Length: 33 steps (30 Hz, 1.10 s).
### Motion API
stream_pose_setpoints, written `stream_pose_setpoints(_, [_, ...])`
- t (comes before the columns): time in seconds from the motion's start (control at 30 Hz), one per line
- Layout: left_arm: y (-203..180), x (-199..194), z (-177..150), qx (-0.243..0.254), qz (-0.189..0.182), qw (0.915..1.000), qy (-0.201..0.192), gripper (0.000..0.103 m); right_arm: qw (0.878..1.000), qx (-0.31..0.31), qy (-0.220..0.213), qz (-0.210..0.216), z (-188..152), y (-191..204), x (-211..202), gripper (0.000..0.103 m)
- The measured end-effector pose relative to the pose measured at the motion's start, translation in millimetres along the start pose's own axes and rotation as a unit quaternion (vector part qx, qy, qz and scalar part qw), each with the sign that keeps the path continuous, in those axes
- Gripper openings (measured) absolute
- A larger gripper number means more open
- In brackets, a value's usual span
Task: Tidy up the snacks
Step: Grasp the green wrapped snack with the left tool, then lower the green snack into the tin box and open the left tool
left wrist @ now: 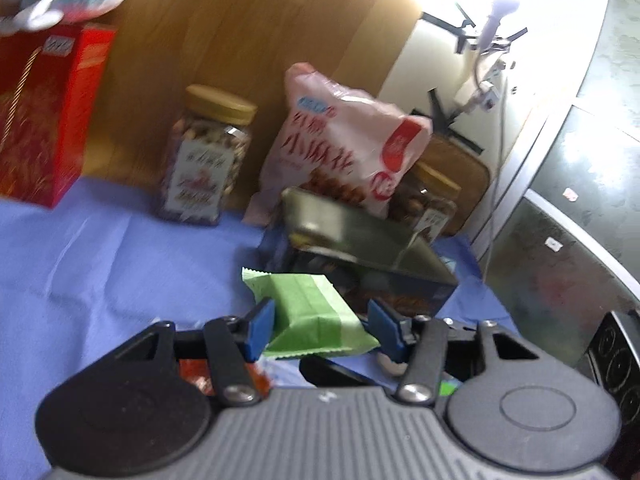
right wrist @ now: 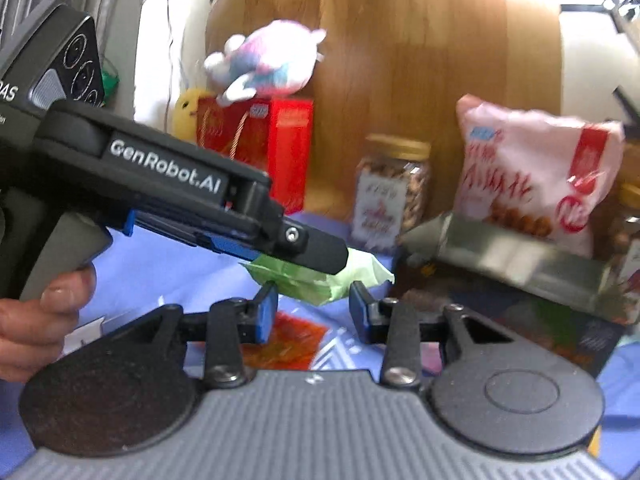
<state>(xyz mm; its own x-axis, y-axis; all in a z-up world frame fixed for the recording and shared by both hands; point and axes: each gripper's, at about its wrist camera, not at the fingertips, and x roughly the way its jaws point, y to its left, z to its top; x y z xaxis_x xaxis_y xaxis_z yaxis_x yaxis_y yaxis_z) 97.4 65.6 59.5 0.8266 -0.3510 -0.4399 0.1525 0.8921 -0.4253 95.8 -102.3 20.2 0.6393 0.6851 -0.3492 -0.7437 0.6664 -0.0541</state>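
My left gripper (left wrist: 320, 326) is shut on a green snack packet (left wrist: 312, 312) and holds it above the blue cloth (left wrist: 100, 256), in front of an open dark snack box (left wrist: 360, 276) with a raised silver lid (left wrist: 344, 232). In the right wrist view the left gripper (right wrist: 316, 252) crosses from the left with the green packet (right wrist: 320, 280) in its fingers. My right gripper (right wrist: 314, 312) is open and empty just below and behind that packet. The open box (right wrist: 520, 292) lies to its right.
A pink snack bag (left wrist: 344, 152) and two nut jars (left wrist: 208, 156) (left wrist: 432, 204) stand against the wooden board. A red gift box (left wrist: 44, 116) with a plush toy (right wrist: 268, 64) on top is at the left. An orange packet (right wrist: 288, 340) lies on the cloth.
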Motion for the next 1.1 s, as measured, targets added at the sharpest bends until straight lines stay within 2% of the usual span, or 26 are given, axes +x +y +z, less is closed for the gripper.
stream_pose_setpoints(0.17, [-17, 21, 20, 0.018, -0.019, 0.9996, -0.006, 0.051, 0.999, 0.01, -0.028, -0.033, 9, -21, -7, 0.042])
stream_pose_setpoints(0.4, [-26, 60, 47, 0.023, -0.039, 0.999, -0.004, 0.051, 0.996, 0.017, -0.038, -0.073, 19, -51, 3, 0.041])
stream_pose_setpoints(0.63, [-32, 92, 59, 0.035, -0.026, 0.9991, 0.0, 0.051, 0.994, 0.035, -0.035, -0.093, 15, -80, 22, 0.041])
stream_pose_setpoints(0.83, [-24, 109, 54, 0.035, -0.011, 0.9993, 0.011, 0.052, 0.995, 0.033, -0.023, -0.095, 8, -84, 36, 0.042])
stream_pose_setpoints(0.97, [-23, 113, 53, 0.038, 0.0, 0.9993, 0.008, 0.065, 0.994, 0.032, -0.022, -0.102, 9, -82, 39, 0.046])
stream_pose_setpoints(1.0, [-24, 112, 53, 0.041, 0.002, 0.9991, 0.004, 0.065, 0.994, 0.032, -0.024, -0.105, 9, -82, 39, 0.051])
stream_pose_setpoints(1.1, [-27, 104, 53, 0.046, -0.006, 0.9989, 0.0, 0.065, 0.993, 0.037, -0.028, -0.108, 8, -80, 32, 0.052])
